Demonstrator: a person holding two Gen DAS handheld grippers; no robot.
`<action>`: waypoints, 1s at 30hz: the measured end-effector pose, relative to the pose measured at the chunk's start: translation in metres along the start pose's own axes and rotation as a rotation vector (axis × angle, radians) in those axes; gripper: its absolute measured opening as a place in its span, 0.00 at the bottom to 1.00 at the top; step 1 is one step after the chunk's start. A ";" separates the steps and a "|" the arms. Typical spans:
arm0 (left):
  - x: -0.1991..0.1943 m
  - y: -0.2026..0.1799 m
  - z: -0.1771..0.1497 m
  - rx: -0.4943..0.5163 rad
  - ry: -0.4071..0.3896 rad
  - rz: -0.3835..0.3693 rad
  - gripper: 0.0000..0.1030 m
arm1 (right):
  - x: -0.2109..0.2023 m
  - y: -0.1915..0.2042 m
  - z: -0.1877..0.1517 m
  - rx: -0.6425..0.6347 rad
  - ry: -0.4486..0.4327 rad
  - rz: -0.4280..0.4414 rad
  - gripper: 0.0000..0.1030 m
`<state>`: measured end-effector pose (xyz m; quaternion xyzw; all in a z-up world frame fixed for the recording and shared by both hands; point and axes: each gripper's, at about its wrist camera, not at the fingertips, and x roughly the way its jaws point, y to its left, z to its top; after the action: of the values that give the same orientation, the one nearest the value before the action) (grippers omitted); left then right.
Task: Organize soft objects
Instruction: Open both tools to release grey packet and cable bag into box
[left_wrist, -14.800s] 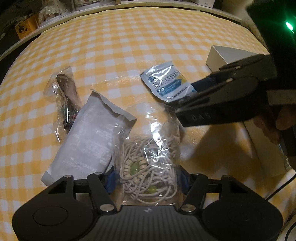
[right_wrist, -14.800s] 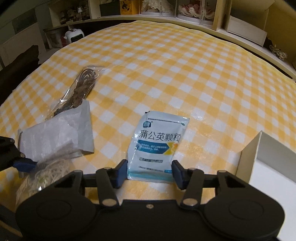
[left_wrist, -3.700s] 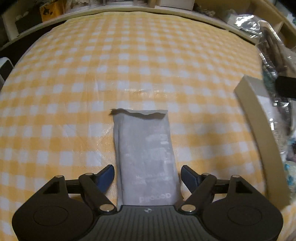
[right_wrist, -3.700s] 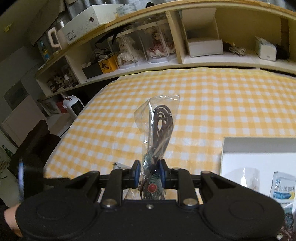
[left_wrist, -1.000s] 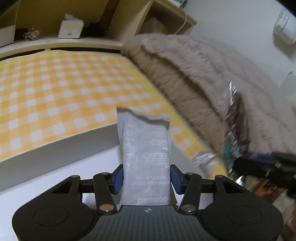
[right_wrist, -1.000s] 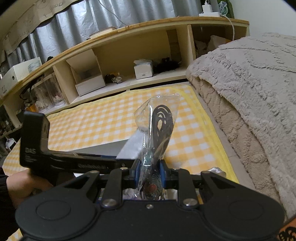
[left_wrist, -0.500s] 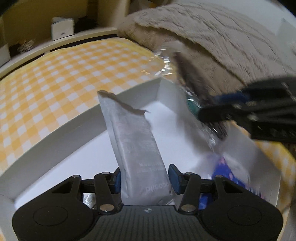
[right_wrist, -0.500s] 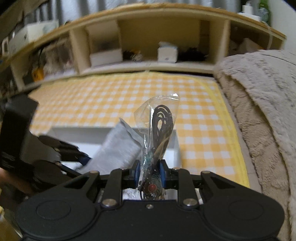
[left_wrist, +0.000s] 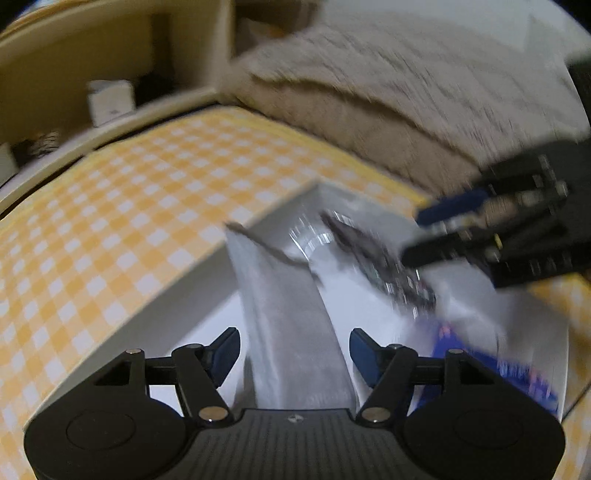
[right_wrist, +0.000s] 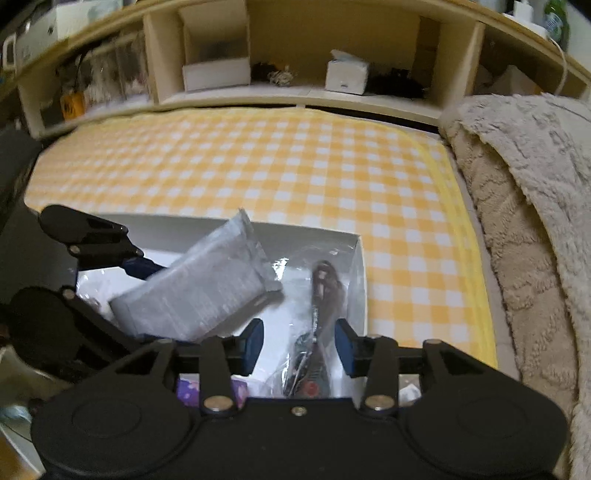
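Both carried over from the checked cloth (right_wrist: 280, 173) and now above the white box (right_wrist: 356, 266), released there to drop inside. Left gripper (left_wrist: 293, 350) opening, pads clear of the grey pouch (left_wrist: 291, 317) between them, long axis toward 12 o'clock, torn end up. Right gripper (right_wrist: 299, 343) opening too, pads off the cable bag (right_wrist: 321, 291), lying lengthwise toward 12 o'clock along the box's right wall.
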<state>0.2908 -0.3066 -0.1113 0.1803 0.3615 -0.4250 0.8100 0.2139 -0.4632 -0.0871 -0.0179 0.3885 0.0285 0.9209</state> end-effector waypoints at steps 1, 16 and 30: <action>-0.002 0.002 0.001 -0.025 -0.027 0.005 0.64 | -0.003 -0.001 -0.001 0.005 -0.007 -0.003 0.40; 0.027 -0.016 0.018 -0.015 -0.025 -0.048 0.30 | -0.010 -0.002 -0.010 0.080 -0.005 0.033 0.21; -0.003 -0.006 0.013 -0.122 -0.022 0.020 0.82 | -0.020 -0.002 -0.015 0.132 0.009 0.043 0.21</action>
<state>0.2909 -0.3165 -0.1004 0.1294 0.3759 -0.3958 0.8278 0.1888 -0.4669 -0.0832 0.0510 0.3937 0.0225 0.9175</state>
